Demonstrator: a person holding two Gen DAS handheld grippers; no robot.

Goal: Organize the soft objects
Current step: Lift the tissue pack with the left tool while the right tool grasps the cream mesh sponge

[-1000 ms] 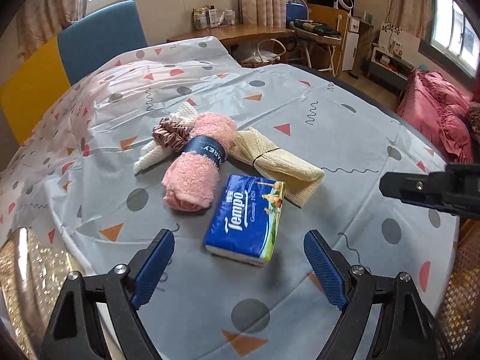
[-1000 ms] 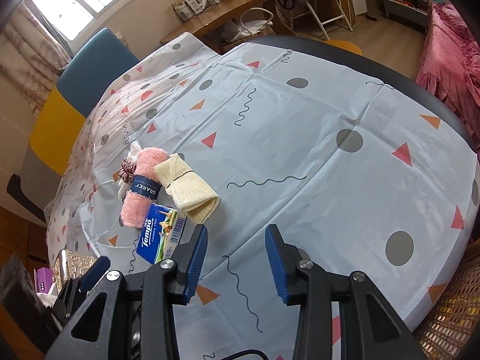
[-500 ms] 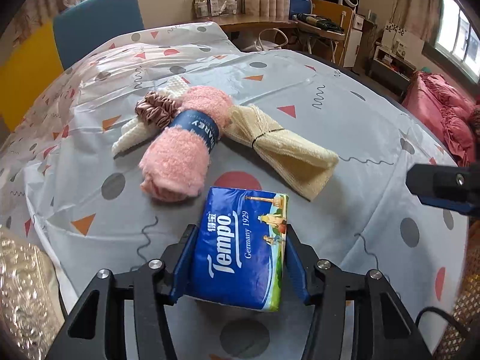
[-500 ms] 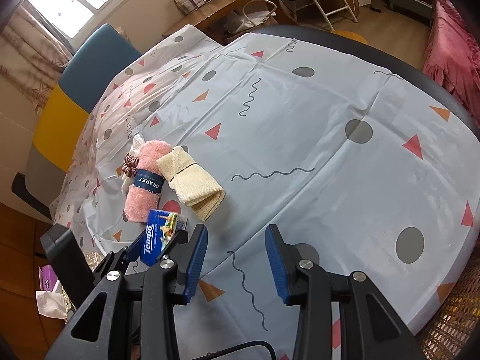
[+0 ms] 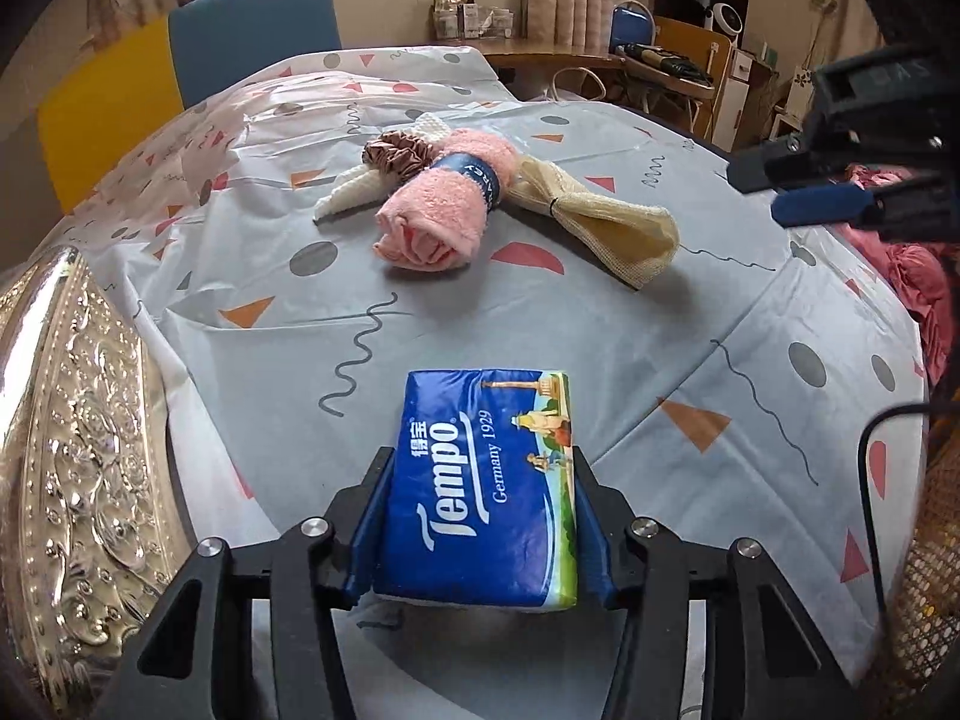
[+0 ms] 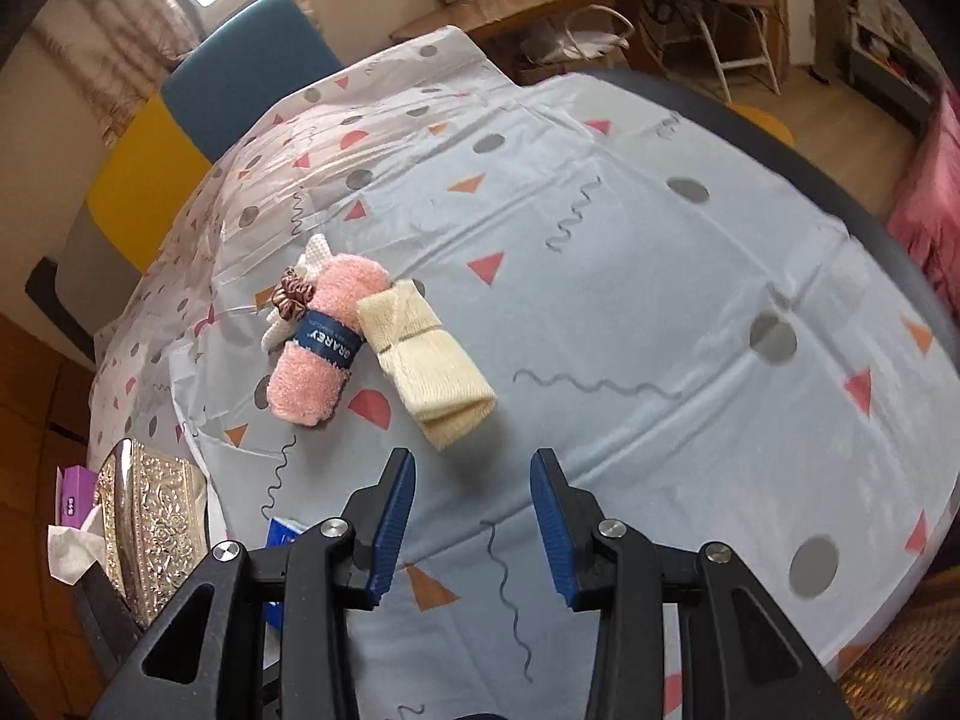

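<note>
My left gripper is shut on a blue Tempo tissue pack, its pads pressing both long sides just above the patterned tablecloth. Beyond it lie a rolled pink towel with a navy band, a tied cream towel, a brown scrunchie and a white knitted cloth, all touching in one cluster. My right gripper hovers open over the cloth, nothing between its fingers, near the cream towel and pink towel. A corner of the pack shows beside its left finger.
A silver embossed box stands at the table's left edge, with a purple tissue box below it. A blue and yellow chair stands behind the table. Pink bedding lies to the right beyond the table rim.
My left gripper came down over the tissue pack, shut on it, and drew it back from the towels toward the near edge. The right gripper rolled and shifted slightly, still open.
</note>
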